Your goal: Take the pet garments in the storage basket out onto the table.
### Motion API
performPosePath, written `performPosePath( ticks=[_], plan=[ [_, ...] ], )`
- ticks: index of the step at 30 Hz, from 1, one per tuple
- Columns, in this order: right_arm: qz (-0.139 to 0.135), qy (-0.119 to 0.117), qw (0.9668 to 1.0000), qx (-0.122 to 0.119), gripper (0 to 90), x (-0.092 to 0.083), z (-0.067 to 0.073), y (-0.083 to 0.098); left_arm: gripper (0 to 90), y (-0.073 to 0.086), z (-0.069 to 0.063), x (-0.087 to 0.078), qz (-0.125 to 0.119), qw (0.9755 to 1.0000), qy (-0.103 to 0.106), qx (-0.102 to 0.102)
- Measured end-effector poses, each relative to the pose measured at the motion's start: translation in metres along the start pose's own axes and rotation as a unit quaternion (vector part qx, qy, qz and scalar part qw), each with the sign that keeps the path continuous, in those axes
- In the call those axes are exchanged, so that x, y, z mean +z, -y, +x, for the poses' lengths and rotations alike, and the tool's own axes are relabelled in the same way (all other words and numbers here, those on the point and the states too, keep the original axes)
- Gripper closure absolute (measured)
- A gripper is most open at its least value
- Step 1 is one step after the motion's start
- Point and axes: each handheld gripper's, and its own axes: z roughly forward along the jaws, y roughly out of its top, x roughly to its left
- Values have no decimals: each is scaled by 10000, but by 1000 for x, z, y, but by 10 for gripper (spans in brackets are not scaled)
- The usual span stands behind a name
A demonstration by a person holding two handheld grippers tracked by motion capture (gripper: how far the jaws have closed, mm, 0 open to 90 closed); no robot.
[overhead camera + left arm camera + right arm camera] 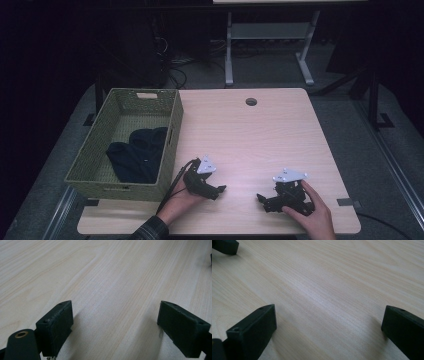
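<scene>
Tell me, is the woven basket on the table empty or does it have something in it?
Not empty. The high view shows the woven basket holding dark blue clothing bunched on its floor.

table [260,135]: pale wood grain | basket [169,145]: green woven | cloth [135,155]: dark navy | grippers: black

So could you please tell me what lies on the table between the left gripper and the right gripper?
Nothing: in the high view only bare wooden table separates the left gripper from the right gripper.
</scene>
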Motion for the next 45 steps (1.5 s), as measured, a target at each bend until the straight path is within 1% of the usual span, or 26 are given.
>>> performPosePath(
  ticks=[12, 14, 23, 28, 32, 34, 39, 43, 45],
  plan=[
    [0, -1, 10000, 2, 0, 0, 0, 0, 126, 0, 0, 0, 9, 10000, -18, -15],
    [1, -1, 10000, 4, 0, 0, 0, 0, 127, -3, -1, 0, 101, 9999, -32, -39],
    [3, 0, 10000, 5, 0, 0, 0, 0, 130, -7, 1, -1, 282, 9995, -68, -79],
    [2, -1, 10000, 7, 0, 0, 0, 0, 134, -8, 2, -4, 229, 9996, -53, -129],
    [1, -1, 10000, 3, 0, 0, 0, 0, 134, -10, 2, -5, 255, 9996, -55, -124],
    [2, -1, 10000, 6, 0, 0, 0, 0, 134, -13, 2, -8, 203, 9997, -55, -114],
    [2, 0, 10000, 6, 0, 0, 0, 0, 135, -16, 3, -10, 207, 9997, -59, -110],
    [-2, -2, 10000, 1, 0, 0, 0, 0, 136, -19, 4, -15, 128, 9998, -55, -159],
    [-1, -1, 10000, 1, 0, 0, 0, 0, 139, -21, 5, -16, 132, 9997, -48, -193]
  ],
)
